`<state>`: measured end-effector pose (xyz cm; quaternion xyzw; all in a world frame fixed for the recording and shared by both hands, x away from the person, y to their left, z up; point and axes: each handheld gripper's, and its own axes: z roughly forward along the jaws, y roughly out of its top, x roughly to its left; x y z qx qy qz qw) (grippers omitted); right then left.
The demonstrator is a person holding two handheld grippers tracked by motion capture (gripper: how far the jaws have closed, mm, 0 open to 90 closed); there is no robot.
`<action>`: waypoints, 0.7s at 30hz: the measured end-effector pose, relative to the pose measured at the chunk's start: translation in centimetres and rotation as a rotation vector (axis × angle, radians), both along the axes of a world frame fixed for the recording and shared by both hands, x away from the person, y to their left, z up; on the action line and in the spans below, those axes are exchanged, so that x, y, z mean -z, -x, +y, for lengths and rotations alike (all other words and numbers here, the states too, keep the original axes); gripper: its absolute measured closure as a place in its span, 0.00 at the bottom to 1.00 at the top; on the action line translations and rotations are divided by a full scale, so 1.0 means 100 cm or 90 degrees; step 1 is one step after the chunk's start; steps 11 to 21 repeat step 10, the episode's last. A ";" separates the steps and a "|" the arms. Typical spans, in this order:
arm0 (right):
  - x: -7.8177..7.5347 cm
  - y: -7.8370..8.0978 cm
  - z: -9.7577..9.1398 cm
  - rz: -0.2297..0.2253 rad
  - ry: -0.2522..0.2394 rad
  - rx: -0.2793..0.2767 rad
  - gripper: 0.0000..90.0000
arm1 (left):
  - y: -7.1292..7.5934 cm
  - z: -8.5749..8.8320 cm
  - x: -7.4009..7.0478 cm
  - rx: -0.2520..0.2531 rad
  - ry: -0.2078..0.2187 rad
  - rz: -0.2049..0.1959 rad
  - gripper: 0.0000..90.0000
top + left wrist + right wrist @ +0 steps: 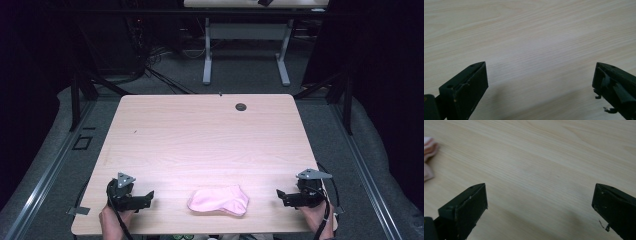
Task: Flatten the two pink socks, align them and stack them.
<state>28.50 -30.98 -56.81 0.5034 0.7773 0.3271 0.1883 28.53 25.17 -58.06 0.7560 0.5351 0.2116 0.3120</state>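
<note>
a: what's on the table [210, 135]?

b: just a pink cloth [218, 200], bunched up in a soft lump near the front edge, about midway between the two hands. it lies flat on the wood, nothing touching it.

a: and the tongs?

b: the left tongs [148, 196] sit low over the table at the front left corner, pointing inward toward the cloth. the left hand [112, 218] comes up from the bottom edge to hold them. jaws are spread wide, and between them in the left gripper view there's bare wood grain.

a: the right ones?

b: the right tongs [281, 195] are at the front right corner, also pointing inward. the right hand [316, 216] holds them from below. jaws wide apart too, holding nothing. in the right gripper view the cloth [429, 157] peeks in at the far left edge, well clear of the jaws.

a: so both are apart from the cloth?

b: yes, one on each side of it, near but not touching.

a: anything else?

b: a small dark hole [241, 106] in the table toward the back, and another desk [247, 35] stands behind on the floor.
</note>
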 end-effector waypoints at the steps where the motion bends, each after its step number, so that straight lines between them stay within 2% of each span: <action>1: 0.000 0.000 0.000 0.000 0.000 0.000 0.00 | 0.000 0.000 0.000 0.000 0.000 0.000 0.00; 2: 0.006 -0.002 -0.005 0.005 0.004 0.019 0.00 | 0.000 0.002 0.002 -0.003 0.001 0.000 0.00; 3: 0.007 -0.003 -0.007 0.010 0.009 0.023 0.00 | -0.002 0.006 0.006 -0.016 0.000 0.002 0.00; 6: 0.012 -0.007 -0.010 0.014 0.016 0.040 0.00 | -0.003 0.008 0.009 -0.020 0.000 0.004 0.00; 9: 0.015 -0.009 -0.011 0.018 0.018 0.042 0.00 | -0.004 0.009 0.012 -0.030 -0.002 -0.013 0.00; 10: 0.018 -0.010 -0.010 0.010 0.024 0.046 0.00 | -0.004 0.008 0.012 -0.032 -0.005 -0.013 0.00; 21: 0.018 -0.010 -0.010 0.010 0.024 0.046 0.00 | -0.004 0.008 0.012 -0.032 -0.005 -0.013 0.00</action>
